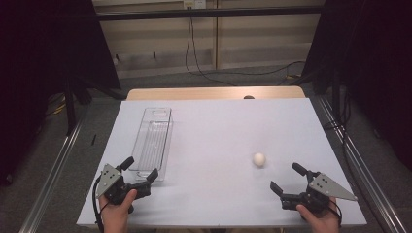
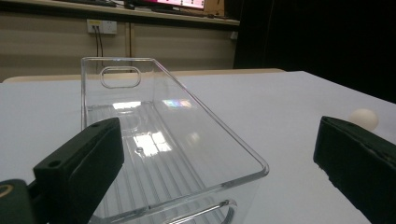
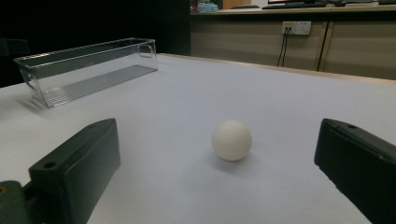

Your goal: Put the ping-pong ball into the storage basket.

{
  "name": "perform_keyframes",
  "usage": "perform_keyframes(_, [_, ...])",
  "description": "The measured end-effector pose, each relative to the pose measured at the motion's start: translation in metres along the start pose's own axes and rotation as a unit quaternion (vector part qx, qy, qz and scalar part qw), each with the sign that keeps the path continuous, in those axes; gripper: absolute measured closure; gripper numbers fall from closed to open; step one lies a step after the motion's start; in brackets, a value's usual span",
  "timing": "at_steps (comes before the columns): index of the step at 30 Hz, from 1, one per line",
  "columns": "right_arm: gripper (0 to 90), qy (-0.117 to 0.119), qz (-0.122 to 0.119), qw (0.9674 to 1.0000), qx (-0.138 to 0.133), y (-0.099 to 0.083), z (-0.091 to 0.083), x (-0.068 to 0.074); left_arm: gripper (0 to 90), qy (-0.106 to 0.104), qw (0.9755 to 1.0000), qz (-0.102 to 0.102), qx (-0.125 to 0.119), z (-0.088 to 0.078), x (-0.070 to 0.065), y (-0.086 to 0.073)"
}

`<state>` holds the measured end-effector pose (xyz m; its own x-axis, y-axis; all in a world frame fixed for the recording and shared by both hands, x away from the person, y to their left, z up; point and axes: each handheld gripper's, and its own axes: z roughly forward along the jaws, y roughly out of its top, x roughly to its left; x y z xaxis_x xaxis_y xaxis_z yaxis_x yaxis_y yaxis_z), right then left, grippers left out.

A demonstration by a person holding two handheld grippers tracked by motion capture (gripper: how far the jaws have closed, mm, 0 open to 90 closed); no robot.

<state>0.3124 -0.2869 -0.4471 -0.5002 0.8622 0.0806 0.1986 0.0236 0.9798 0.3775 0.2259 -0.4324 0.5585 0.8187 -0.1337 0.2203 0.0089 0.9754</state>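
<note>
A white ball [image 1: 259, 159] is being left alone on the pale tabletop [image 1: 218, 126], right of centre, while two hand-held grippers are being kept low at the near edge. The right gripper [image 1: 287, 179] is being held by the person's right hand [image 1: 318, 218] just short of the ball, its jaws spread wide with nothing between the pads. In the right gripper view the ball [image 3: 231, 140] is being framed between the two black jaws but lies farther up the table, apart from both of them.

At the left, the left gripper [image 1: 141, 169] is being gripped by the left hand [image 1: 116, 213], and its jaws are likewise being held apart, pinching nothing. It is being pointed at the near short end of a clear plastic bin [image 1: 154, 141], a long, narrow container with ribbed floor and cut-out handles, lying lengthwise away from the person. In the left gripper view the bin's near end [image 2: 196, 196] is being seen between the jaws; whether either jaw is touching its wall cannot be told. The ball [image 2: 365, 119] is being glimpsed there above the right-hand jaw, well apart from the bin.

A wooden table edge [image 1: 214, 92] and trailing cables [image 1: 204, 73] are being seen beyond the tabletop.
</note>
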Motion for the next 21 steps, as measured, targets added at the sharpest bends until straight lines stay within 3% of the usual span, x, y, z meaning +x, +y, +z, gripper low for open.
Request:
perform_keyframes(9, [0.2, 0.003, -0.003, 1.0000, 0.001, 0.000, 0.000, 0.000, 1.8, 0.003, 1.0000, 0.007, 0.005, 0.001, -0.002, 0.001])
perform_keyframes(21, [0.1, 0.006, -0.001, 1.0000, -0.001, 0.001, 0.001, 0.001, 1.7, -0.010, 0.9999, 0.005, 0.006, 0.006, -0.011, 0.006])
